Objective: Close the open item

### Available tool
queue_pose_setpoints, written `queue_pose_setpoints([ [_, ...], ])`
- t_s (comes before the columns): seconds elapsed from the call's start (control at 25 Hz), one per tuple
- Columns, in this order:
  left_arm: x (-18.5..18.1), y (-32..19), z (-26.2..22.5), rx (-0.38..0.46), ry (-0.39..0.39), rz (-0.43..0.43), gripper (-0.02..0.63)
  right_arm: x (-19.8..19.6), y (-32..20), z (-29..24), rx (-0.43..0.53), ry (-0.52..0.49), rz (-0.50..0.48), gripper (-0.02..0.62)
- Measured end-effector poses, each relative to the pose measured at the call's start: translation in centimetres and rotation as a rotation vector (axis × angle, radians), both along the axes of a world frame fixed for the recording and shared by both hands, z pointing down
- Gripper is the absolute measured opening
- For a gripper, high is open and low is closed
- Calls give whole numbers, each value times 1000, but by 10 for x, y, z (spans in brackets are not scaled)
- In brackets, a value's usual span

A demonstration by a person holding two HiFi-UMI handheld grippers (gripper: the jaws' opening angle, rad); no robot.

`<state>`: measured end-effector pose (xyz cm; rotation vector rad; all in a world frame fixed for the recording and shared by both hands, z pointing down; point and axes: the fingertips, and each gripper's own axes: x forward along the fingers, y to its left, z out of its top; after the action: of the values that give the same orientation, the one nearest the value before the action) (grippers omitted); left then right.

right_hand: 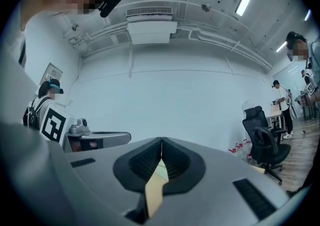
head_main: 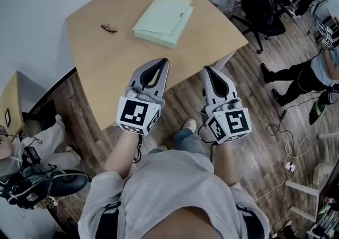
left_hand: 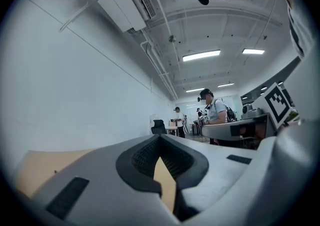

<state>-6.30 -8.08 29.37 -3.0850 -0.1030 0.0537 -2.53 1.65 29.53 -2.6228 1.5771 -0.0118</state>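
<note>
A pale green folder (head_main: pixel 161 20) lies flat on the wooden table (head_main: pixel 106 63), toward its far side; I cannot tell whether its cover is fully down. My left gripper (head_main: pixel 165 61) hovers over the table's near edge, short of the folder, its jaws shut with nothing between them. My right gripper (head_main: pixel 207 68) is beside it, just off the table's edge, also shut and empty. In the left gripper view the left gripper (left_hand: pixel 160 137) has its tips together and points along the tabletop. In the right gripper view the right gripper (right_hand: pixel 161 140) is shut too, and a sliver of the green folder (right_hand: pixel 160 172) shows behind the pads.
A pair of glasses (head_main: pixel 109 28) lies on the table left of the folder. A black office chair (head_main: pixel 265 7) stands at the right behind the table. A person (head_main: pixel 310 73) sits on the floor at the right, and another person (head_main: pixel 21 153) is at the lower left. Cables (head_main: pixel 288 148) trail over the wooden floor.
</note>
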Motion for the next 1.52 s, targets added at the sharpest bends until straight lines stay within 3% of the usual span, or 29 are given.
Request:
queue_pose_setpoints([
  [0.4, 84, -2, -2, 8, 11, -51, 14, 89, -7, -3, 8, 10, -57, 9],
  [0.72, 128, -3, -3, 34, 8, -125, 14, 139, -10, -2, 16, 0, -119, 8],
  [0.92, 144, -3, 2, 47, 4, -161, 15, 157, -11, 4, 16, -7, -153, 8],
  [1.52, 183, -39, 33, 94, -124, -225, 17, 193, -41, 21, -10, -54, -196, 9],
])
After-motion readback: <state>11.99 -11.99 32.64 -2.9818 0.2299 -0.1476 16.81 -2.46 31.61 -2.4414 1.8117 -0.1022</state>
